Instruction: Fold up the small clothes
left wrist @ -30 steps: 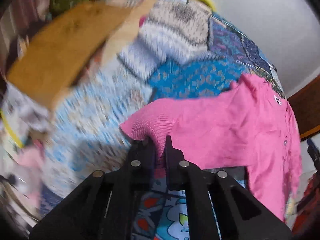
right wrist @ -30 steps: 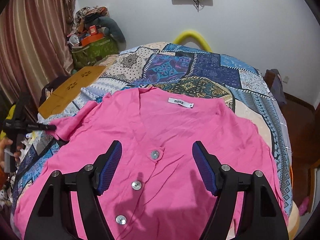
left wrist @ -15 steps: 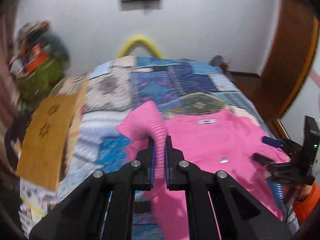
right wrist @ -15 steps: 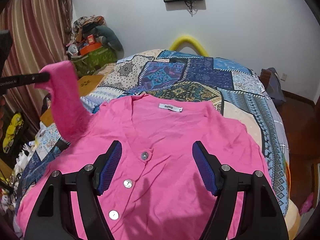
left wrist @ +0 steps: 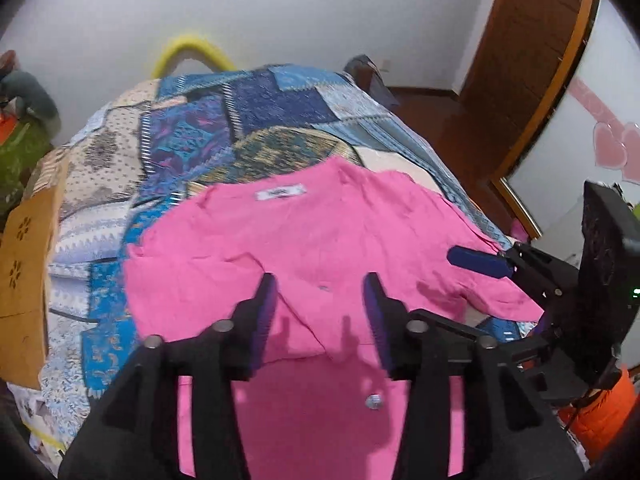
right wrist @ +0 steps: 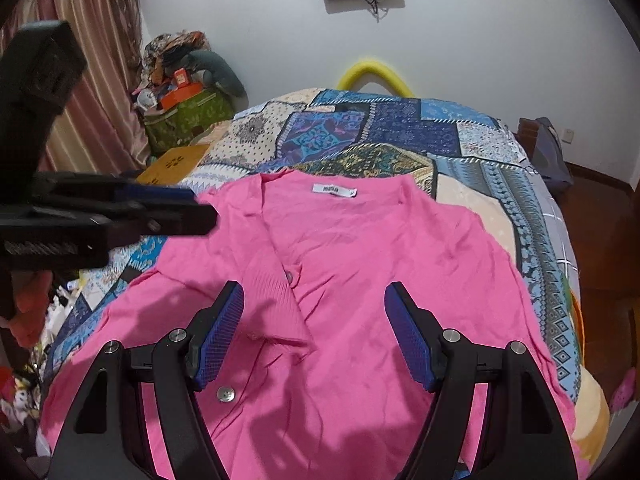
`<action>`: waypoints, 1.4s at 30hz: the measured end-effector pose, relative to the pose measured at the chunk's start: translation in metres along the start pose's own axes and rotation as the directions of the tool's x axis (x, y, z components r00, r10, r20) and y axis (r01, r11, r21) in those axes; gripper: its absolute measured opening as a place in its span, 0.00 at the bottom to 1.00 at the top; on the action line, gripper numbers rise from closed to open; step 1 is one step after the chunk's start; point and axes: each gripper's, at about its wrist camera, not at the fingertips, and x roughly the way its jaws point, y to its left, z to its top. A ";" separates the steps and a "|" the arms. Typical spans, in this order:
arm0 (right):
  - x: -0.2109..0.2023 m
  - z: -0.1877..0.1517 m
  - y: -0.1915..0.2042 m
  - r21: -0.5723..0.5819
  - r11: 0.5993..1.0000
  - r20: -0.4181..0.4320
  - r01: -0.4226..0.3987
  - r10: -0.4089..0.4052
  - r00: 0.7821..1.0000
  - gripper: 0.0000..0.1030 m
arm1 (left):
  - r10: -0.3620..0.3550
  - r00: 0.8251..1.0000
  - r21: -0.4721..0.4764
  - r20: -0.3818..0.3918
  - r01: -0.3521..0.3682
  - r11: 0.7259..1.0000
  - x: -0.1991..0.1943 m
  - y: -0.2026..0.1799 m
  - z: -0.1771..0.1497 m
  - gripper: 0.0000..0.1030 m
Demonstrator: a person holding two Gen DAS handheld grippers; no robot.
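left wrist: left gripper [left wrist: 320, 312] wide, empty, over pink cardigan [left wrist: 320, 232] flat on quilt [left wrist: 260, 120] | right wrist: right gripper [right wrist: 314, 332] wide too, sleeve [right wrist: 276, 312] folded across front | soft, light, floppy knit, I'd pinch it at hem or shoulder

White walls [right wrist: 480, 40], patchwork-covered bed [right wrist: 400, 132], striped curtain [right wrist: 104, 60], wooden door [left wrist: 532, 52].

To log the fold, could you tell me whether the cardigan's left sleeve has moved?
Yes. The sleeve cuff went from beside the wooden board across onto the cardigan's buttoned front.
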 end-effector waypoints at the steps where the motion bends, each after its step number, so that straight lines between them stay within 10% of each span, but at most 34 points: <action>1: 0.004 0.000 0.001 -0.005 1.000 -0.007 -0.001 0.001 1.000 0.67 | 0.022 1.000 -0.008 0.010 -0.022 1.000 -0.003 0.008 -0.002 0.53; 11: 0.066 -0.002 0.037 -0.091 0.995 -0.119 -0.051 0.040 0.992 0.67 | 0.202 0.969 -0.097 -0.144 -0.217 0.971 0.041 0.109 -0.064 0.56; 19: 0.091 -0.003 0.036 -0.188 0.981 -0.137 0.047 -0.074 0.988 0.52 | 0.171 0.976 -0.165 -0.132 -0.191 0.968 0.055 0.135 -0.089 0.64; 22: 0.080 0.001 0.016 -0.144 0.988 -0.128 0.059 -0.078 0.989 0.36 | 0.178 0.976 -0.151 -0.127 -0.197 0.969 0.058 0.133 -0.090 0.64; 28: 0.058 0.006 -0.027 -0.041 0.988 -0.116 0.152 -0.156 0.981 0.36 | 0.191 0.973 -0.156 -0.127 -0.209 0.965 0.057 0.132 -0.088 0.64; 42: -0.090 -0.020 -0.056 0.060 0.968 0.029 0.242 -0.244 0.969 0.63 | 0.170 0.984 -0.150 0.059 -0.159 0.976 -0.043 0.062 -0.069 0.63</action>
